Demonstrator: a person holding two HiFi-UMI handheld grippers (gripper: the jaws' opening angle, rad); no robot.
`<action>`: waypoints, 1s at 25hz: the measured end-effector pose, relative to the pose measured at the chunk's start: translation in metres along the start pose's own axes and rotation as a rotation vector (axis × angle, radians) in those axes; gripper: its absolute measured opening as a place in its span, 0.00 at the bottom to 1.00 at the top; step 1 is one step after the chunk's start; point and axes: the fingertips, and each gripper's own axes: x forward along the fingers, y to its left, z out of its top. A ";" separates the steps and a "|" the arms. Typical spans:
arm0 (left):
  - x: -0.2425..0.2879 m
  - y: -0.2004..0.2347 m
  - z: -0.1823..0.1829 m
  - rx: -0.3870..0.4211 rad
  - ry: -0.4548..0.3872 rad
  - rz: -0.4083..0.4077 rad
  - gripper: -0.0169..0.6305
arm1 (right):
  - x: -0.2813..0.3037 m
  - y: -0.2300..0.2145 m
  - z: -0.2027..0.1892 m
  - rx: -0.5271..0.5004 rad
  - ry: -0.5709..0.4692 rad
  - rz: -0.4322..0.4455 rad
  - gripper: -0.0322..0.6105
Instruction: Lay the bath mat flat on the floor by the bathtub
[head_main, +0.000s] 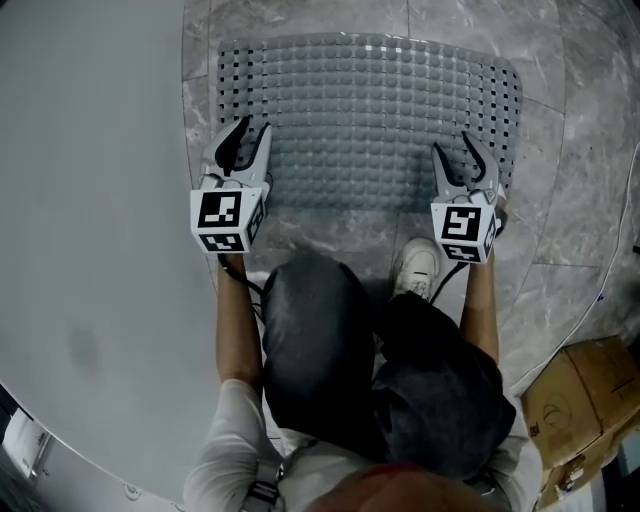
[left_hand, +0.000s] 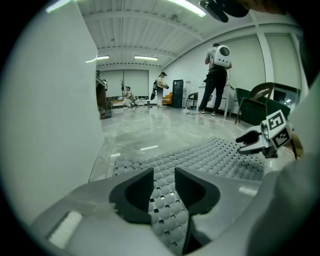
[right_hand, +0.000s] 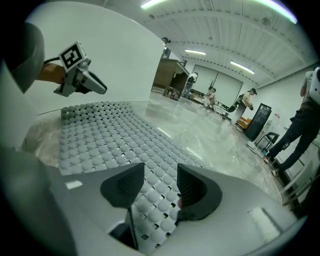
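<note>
Head view: left gripper (head_main: 253, 131) and right gripper (head_main: 453, 148) wide open, empty, above flat bath mat (head_main: 370, 110); marble floor (head_main: 560, 200), bathtub (head_main: 90, 200) alongside.

Grippers: left gripper (head_main: 253, 128), right gripper (head_main: 452, 143); pale grey shells, black jaw pads
Marker cubes (head_main: 228, 218): white, black square patterns
Cable (head_main: 245, 278): black, thin
Clothing: dark trousers (head_main: 320, 340), white shoe (head_main: 418, 265), white short sleeve (head_main: 232, 430)

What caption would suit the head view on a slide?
Crouching person holds open left gripper and open right gripper over a grey bath mat lying flat beside the bathtub.
</note>
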 end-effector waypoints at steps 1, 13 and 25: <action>0.001 -0.005 0.001 0.010 0.004 -0.008 0.25 | 0.000 0.001 0.001 0.000 0.000 0.002 0.38; -0.005 -0.021 -0.008 -0.009 -0.010 -0.042 0.25 | -0.005 0.007 0.004 -0.010 -0.008 0.006 0.38; -0.012 -0.041 0.012 0.059 -0.085 -0.098 0.23 | -0.019 0.009 0.039 0.015 -0.129 0.014 0.23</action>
